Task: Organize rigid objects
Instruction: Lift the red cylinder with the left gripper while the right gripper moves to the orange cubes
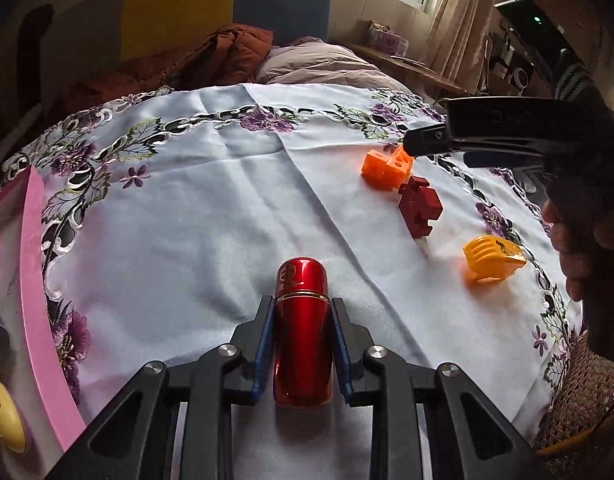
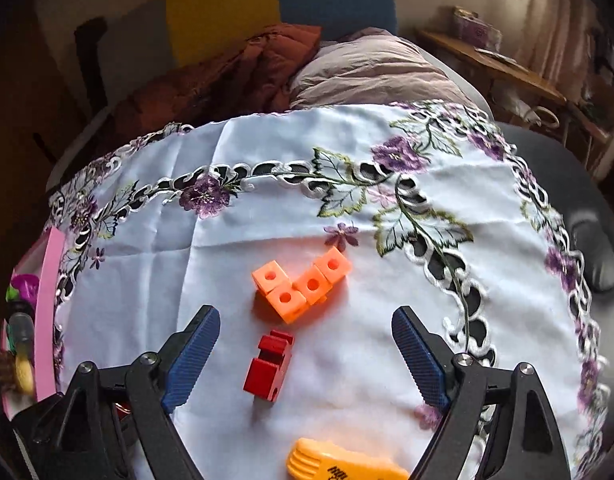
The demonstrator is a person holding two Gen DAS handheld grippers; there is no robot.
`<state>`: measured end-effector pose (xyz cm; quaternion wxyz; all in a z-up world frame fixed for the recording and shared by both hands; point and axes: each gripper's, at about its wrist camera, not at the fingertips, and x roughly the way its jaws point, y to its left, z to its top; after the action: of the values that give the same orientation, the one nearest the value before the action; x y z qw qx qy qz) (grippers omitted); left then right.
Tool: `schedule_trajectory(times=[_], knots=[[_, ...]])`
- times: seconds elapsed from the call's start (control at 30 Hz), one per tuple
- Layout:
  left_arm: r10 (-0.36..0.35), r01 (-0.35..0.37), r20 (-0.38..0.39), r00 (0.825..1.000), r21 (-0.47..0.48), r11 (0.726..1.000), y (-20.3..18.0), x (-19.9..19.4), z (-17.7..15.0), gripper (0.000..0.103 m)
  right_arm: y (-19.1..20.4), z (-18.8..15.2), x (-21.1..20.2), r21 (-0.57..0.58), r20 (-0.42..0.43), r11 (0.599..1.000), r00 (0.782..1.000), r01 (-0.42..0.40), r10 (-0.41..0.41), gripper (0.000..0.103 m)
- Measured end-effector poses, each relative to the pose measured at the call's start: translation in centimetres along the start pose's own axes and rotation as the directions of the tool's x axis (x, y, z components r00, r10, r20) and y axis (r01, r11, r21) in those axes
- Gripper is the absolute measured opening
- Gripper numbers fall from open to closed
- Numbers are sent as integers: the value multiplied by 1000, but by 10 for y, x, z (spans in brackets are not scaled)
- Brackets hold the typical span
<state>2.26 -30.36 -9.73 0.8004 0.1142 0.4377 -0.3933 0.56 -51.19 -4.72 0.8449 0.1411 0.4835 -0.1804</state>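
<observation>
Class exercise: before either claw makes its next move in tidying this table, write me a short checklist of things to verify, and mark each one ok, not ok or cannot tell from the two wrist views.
1. Left claw grips the red canister on both sides: ok.
2. Right claw open and empty: ok.
3. Red block lies between the right claw's open fingers: ok.
4. Orange cube piece clear of the red block: ok.
5. Free space in the pink tray for the canister: cannot tell.
</observation>
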Motion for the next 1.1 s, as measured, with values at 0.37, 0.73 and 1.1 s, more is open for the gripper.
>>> schedule_trajectory(times=[0.37, 0.73, 1.1], knots=[[-13, 13, 5, 1000, -15, 1000, 2, 0, -1, 26, 16, 25, 60, -213, -166, 977, 984, 27, -63, 83], [-17, 17, 17, 1000, -14, 1000, 3, -1, -2, 26, 21, 22, 36, -131, -77, 991, 997, -6, -4, 62], [-17, 18, 24, 1000, -53, 998, 8, -40, -9, 26, 85, -4, 7, -192, -40, 966, 985, -174, 169, 62]])
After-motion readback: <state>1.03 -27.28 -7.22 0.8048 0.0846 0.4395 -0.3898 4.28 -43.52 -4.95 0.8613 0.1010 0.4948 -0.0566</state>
